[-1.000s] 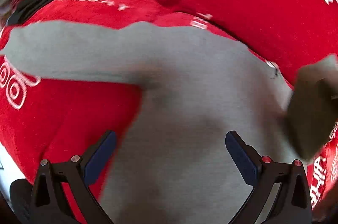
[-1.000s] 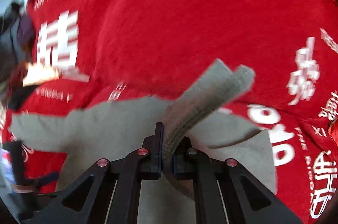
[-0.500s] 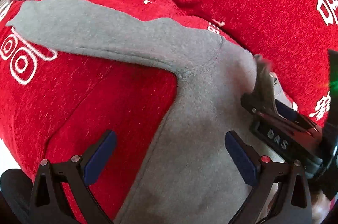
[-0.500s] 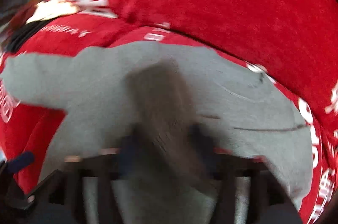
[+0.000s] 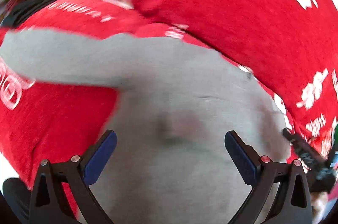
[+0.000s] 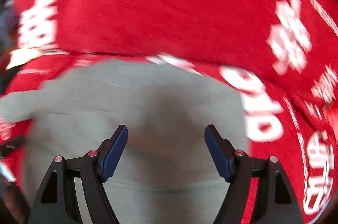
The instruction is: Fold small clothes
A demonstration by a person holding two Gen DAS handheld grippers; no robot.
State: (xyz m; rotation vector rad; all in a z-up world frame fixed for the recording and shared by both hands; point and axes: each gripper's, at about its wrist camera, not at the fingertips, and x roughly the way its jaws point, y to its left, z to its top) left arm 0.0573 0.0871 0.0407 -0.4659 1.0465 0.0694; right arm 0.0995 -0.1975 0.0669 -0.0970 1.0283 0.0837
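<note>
Red bedding (image 5: 243, 12) printed with white characters fills both wrist views from edge to edge; it looks like a plush blanket over a bed or sofa, with a raised fold or pillow (image 6: 169, 12) across the upper half of each frame. What kind of furniture lies under it cannot be told.

On that red cover lies the grey garment (image 5: 179, 97), spread flat and taking up the lower centre of both views. One long sleeve (image 5: 59, 59) runs out toward the left edge of the left wrist frame. In the right wrist frame the garment's right edge (image 6: 238, 101) ends against a large white print, with faint creases across the body. The cloth looks like soft, light knit: I judge it will drape and sag when lifted, slide little on the plush cover, and need no care against breakage. The sleeve cuff or the hem corners look like the best places to take hold, pinching a single layer at the edge.

The left gripper (image 5: 170, 141) hangs over the garment's body with its blue-padded fingers (image 5: 101, 156) spread wide and nothing between them. The right gripper (image 6: 165, 135) shows its fingers (image 6: 115, 152) likewise spread above the cloth, holding nothing. At the lower right of the left wrist frame, part of the right gripper shows, blurred.
</note>
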